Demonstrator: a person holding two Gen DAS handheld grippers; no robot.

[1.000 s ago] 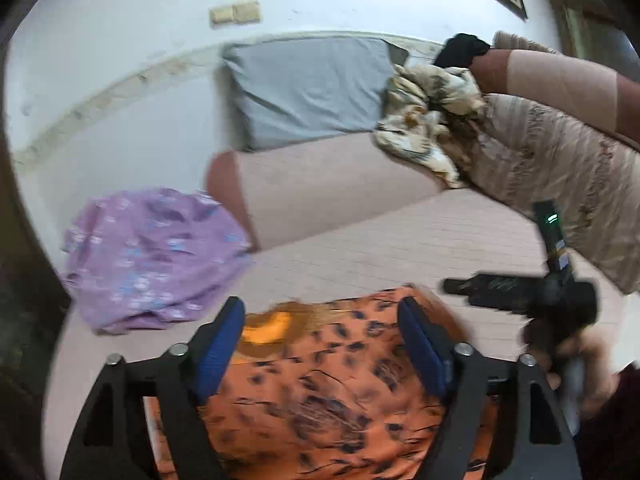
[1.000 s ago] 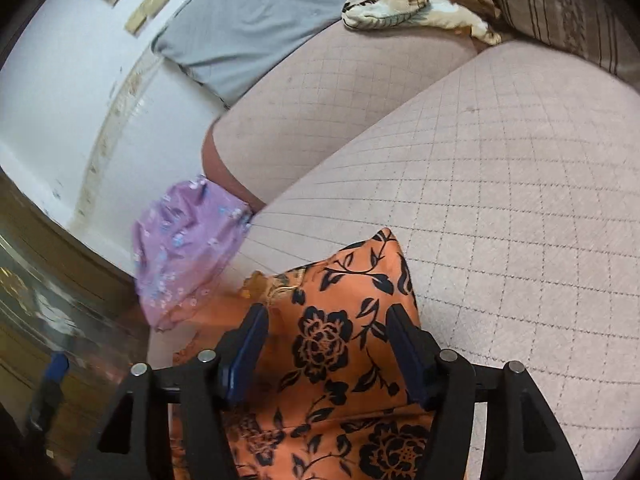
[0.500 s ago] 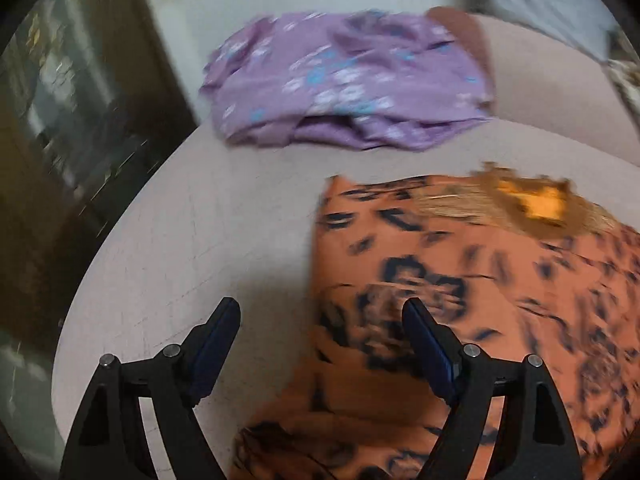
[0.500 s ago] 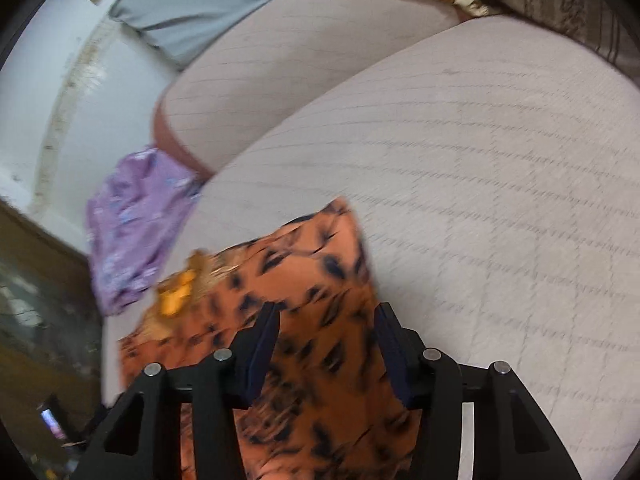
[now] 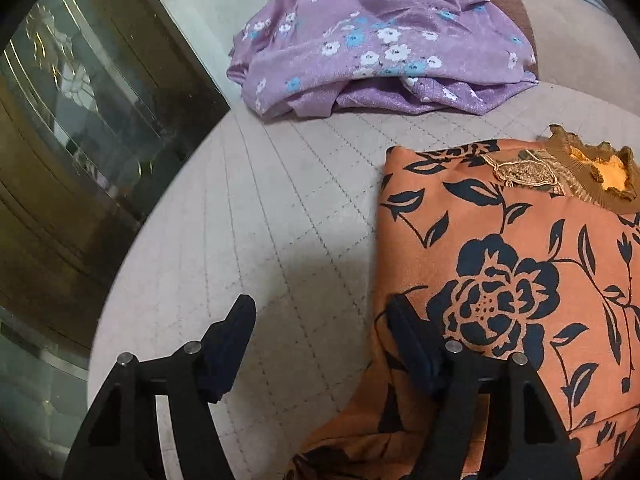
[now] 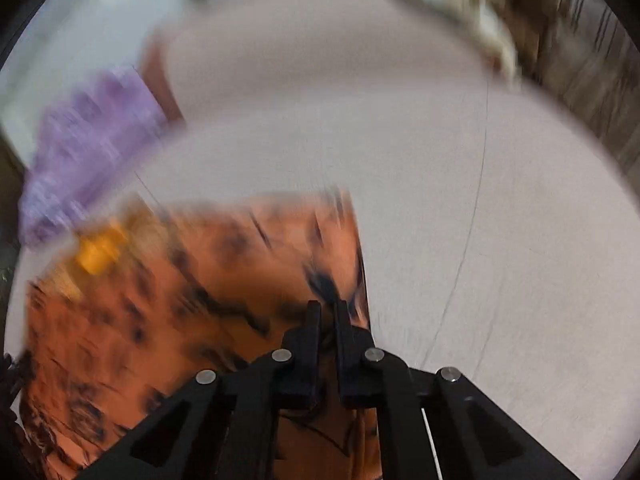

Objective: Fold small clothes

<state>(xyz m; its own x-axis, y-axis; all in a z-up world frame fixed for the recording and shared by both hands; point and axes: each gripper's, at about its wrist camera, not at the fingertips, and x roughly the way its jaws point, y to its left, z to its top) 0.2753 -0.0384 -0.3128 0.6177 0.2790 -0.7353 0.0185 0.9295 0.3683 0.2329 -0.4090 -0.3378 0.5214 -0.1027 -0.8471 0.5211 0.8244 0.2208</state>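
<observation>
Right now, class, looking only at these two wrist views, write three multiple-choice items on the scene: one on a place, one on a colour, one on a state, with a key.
1. Where does the purple floral garment lie relative to the orange floral garment?
A. On top of it
B. Apart, farther up the cushion
C. Under it

2. What colour is the flower print on the orange garment?
A. White
B. Green
C. Dark navy-black

3. How does the right gripper stand?
A. Shut on the orange garment's edge
B. Wide open above bare cushion
C. Holding the purple garment

Key: 1 B, bare cushion shows between them. 2 C, dark blooms and leaves. 3 A, its fingers meet over orange fabric.
</observation>
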